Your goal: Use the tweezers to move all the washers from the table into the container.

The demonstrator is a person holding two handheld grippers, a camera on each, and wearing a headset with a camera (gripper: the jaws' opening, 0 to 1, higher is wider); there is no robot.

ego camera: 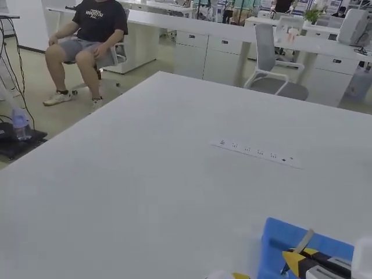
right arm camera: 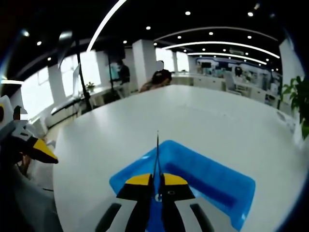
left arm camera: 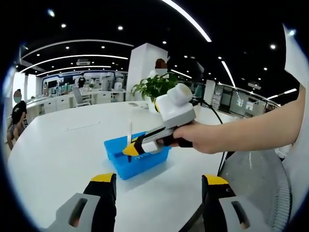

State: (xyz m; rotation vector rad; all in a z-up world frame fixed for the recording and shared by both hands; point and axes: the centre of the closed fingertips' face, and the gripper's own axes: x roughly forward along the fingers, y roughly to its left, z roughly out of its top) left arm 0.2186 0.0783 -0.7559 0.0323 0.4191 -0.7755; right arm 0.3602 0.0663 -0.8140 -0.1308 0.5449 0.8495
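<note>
- Your left gripper [left arm camera: 159, 179] hangs on the near side of the container [left arm camera: 145, 166], well clear of it. Its jaws are spread wide with nothing between them.
- The surface [ego camera: 145, 174] to the left of the container and beyond it reads as plain white. I can make out no washers there, though they may be too small to pick out.
- The container is a shallow, open-topped blue tray sitting flat on the surface. Its floor looks evenly blue, and whether any washers lie in it cannot be told.
- Your right gripper [right arm camera: 157, 180] is above the container, jaws pressed together on the tweezers [right arm camera: 157, 150]. They are slim, pale and metallic, and they point forward over the container's middle. The tips look closed to a fine point, and I can't tell whether they carry anything.
- My judgement: you have the tool in hand and you are at the drop-off spot. With the surface around the container looking bare, the transfer may be near its end, but no count of washers moved or left is possible.
</note>
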